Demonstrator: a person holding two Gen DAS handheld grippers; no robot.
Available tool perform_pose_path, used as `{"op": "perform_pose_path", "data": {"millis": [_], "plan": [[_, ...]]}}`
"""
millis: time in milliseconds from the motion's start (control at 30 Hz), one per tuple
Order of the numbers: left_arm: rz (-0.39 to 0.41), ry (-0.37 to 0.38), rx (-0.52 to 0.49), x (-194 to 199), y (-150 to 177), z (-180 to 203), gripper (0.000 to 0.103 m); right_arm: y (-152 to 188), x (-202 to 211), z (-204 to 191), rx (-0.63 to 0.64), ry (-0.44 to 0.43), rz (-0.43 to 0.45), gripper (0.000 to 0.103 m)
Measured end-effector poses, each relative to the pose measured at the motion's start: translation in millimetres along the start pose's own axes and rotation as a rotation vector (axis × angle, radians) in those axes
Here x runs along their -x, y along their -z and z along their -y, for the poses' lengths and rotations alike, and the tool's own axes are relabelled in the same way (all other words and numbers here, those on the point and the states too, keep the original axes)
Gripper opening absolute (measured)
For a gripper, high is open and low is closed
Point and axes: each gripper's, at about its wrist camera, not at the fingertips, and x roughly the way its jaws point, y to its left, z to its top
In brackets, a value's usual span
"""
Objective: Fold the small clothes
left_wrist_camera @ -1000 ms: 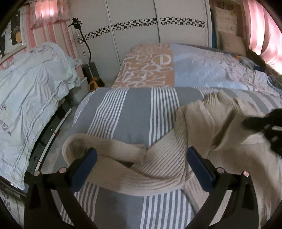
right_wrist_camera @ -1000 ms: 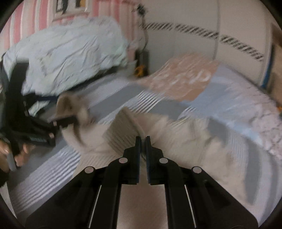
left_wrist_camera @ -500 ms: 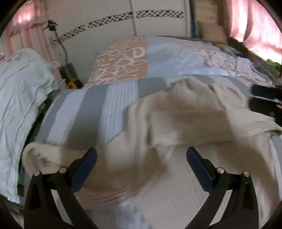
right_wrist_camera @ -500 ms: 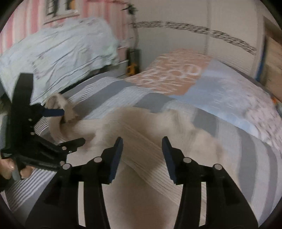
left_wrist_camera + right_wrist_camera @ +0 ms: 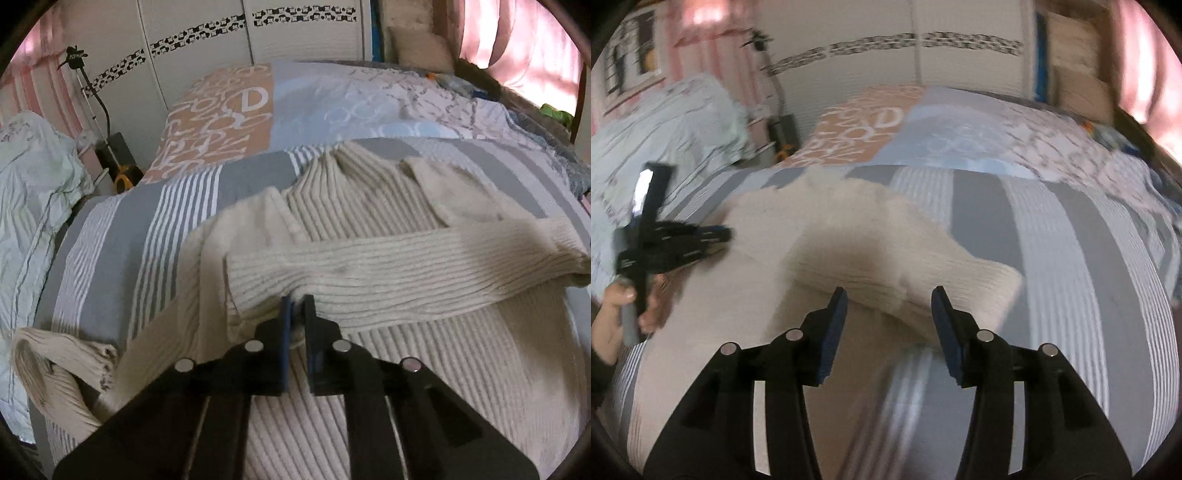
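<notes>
Left gripper (image 5: 297, 308) pinches my cream sweater's (image 5: 406, 369) folded sleeve (image 5: 388, 273); right gripper (image 5: 889, 314) hovers spread wide above its cuff (image 5: 960, 284).

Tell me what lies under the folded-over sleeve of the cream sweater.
Under the sleeve lies the sweater's ribbed body, spread on the striped bedcover. The sleeve covers the chest area. The left gripper pinches fabric at the sleeve's near edge.
</notes>
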Motion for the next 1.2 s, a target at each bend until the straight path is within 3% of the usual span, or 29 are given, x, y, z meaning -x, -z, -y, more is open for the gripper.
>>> {"op": "perform_pose_path", "data": {"millis": [167,267,300,333,400,533,633,733,800,933,967,1000,1067,1200], "plan": [[0.037,-0.013,0.0,27,5,-7,0.005,-11,-14,34,-0.104,0.078,-0.058,0.049],[0.059,-0.057,0.019,40,13,-18,0.005,-14,-34,42,-0.146,0.093,-0.152,0.048],[0.063,-0.075,0.038,43,17,-25,0.005,-14,-44,39,-0.146,0.087,-0.185,0.041],[0.063,-0.08,0.048,44,19,-29,0.005,-14,-50,33,-0.134,0.064,-0.2,0.024],[0.068,-0.08,0.084,48,25,-39,0.005,-19,-56,18,-0.072,0.073,-0.192,0.014],[0.137,-0.204,0.129,67,37,-62,0.0,-44,-54,-20,0.084,0.128,-0.101,0.011],[0.099,-0.183,0.174,67,50,-80,0.0,-56,-51,-35,0.136,0.128,-0.037,0.011],[0.022,-0.172,0.189,49,65,-90,0.0,-52,-73,-44,0.195,0.178,-0.108,0.011],[-0.01,-0.114,0.214,43,70,-95,0.0,-47,-82,-43,0.21,0.217,-0.12,0.012],[-0.007,-0.04,0.201,42,63,-84,0.003,-40,-70,-33,0.168,0.203,-0.111,0.016],[-0.013,-0.005,0.199,40,58,-79,0.013,-39,-69,-33,0.173,0.203,-0.109,0.017],[-0.016,0.017,0.203,38,55,-76,0.037,-38,-70,-33,0.18,0.205,-0.11,0.017],[-0.006,0.05,0.213,31,45,-70,0.069,-38,-69,-34,0.192,0.213,-0.111,0.019],[-0.05,0.081,0.226,12,37,-66,0.068,-38,-69,-33,0.171,0.198,-0.106,0.02]]}}
